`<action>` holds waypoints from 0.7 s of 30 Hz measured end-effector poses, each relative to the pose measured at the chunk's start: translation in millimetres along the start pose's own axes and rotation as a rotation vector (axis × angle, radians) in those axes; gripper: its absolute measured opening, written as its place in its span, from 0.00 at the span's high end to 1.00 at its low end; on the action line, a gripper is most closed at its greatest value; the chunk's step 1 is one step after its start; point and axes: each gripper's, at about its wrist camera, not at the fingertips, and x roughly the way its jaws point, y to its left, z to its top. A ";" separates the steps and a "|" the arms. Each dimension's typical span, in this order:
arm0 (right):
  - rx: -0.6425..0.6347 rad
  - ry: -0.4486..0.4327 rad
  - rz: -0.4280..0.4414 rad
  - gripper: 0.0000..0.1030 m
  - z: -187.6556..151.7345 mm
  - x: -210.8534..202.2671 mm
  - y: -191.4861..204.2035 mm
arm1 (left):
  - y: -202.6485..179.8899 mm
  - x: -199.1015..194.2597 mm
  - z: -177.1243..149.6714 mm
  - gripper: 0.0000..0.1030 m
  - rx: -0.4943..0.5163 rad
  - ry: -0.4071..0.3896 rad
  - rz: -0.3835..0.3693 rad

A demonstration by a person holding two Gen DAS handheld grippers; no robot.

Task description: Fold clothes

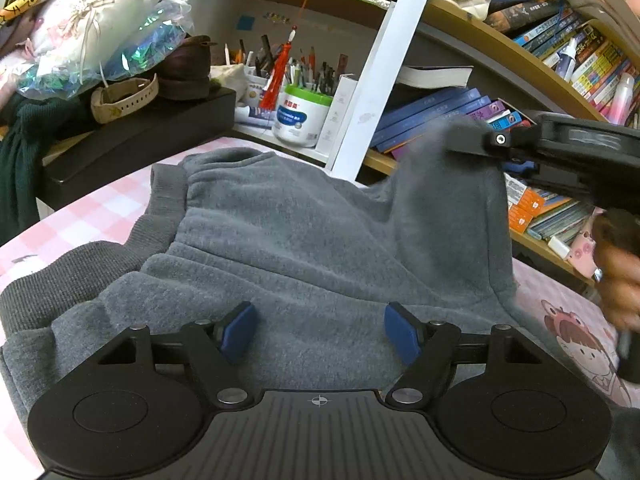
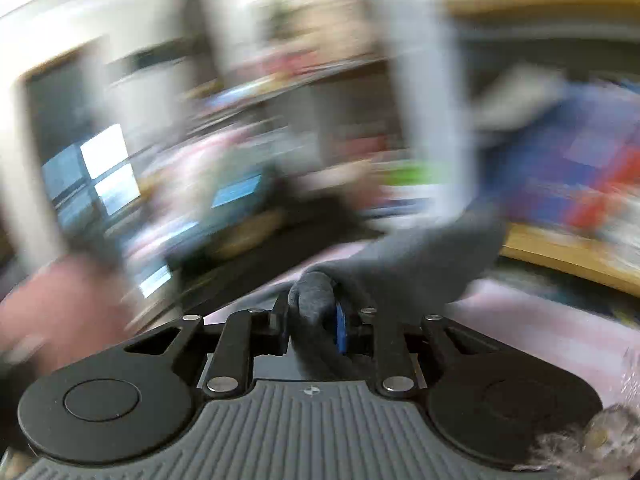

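The right gripper (image 2: 312, 320) is clamped on a bunched fold of the grey fleece garment (image 1: 304, 248), the cloth wedged between its blue pads (image 2: 341, 334); seen from the left wrist, the same gripper (image 1: 476, 142) holds that portion raised off the surface at the garment's right side, so the fabric hangs from it in a peak. The right wrist view is heavily blurred, and nothing beyond the grip can be read there. The left gripper (image 1: 320, 330) stands with jaws apart, holding nothing, poised just above the near part of the garment with cloth showing between the pads but not pinched. The garment lies spread on a pink checked cover (image 1: 100, 208), ribbed cuffs (image 1: 64, 276) to the left, its long axis running roughly left to right across the left wrist view. The raised portion lies up and to the right of the left gripper, the flat body directly ahead and left. Judgement: the fold depends on carrying the lifted side leftward over the flat body; the right hand (image 1: 618, 276) has the working hold, while the left is nearer the near edge to pin it. Shelves of books (image 1: 440, 114) crowd close behind.
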 end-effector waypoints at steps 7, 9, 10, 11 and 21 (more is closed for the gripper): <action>0.169 0.060 0.157 0.44 -2.0 0.4 -14.6 | -1.1 -0.5 -0.7 0.28 0.000 -0.001 0.001; 0.283 0.050 0.079 0.42 -0.8 -5.2 -38.0 | -0.9 -0.4 -0.5 0.28 0.001 0.000 0.001; 0.323 0.064 0.021 0.41 -1.4 -5.4 -47.8 | -0.8 -0.4 -0.3 0.28 0.002 0.000 0.001; 0.364 0.077 -0.038 0.41 -2.0 -5.6 -57.7 | -0.7 -0.4 -0.2 0.28 0.002 0.001 0.002; 0.835 0.195 -0.041 0.55 -53.4 42.6 -108.1 | -0.4 -0.6 -0.1 0.28 -0.003 0.000 -0.001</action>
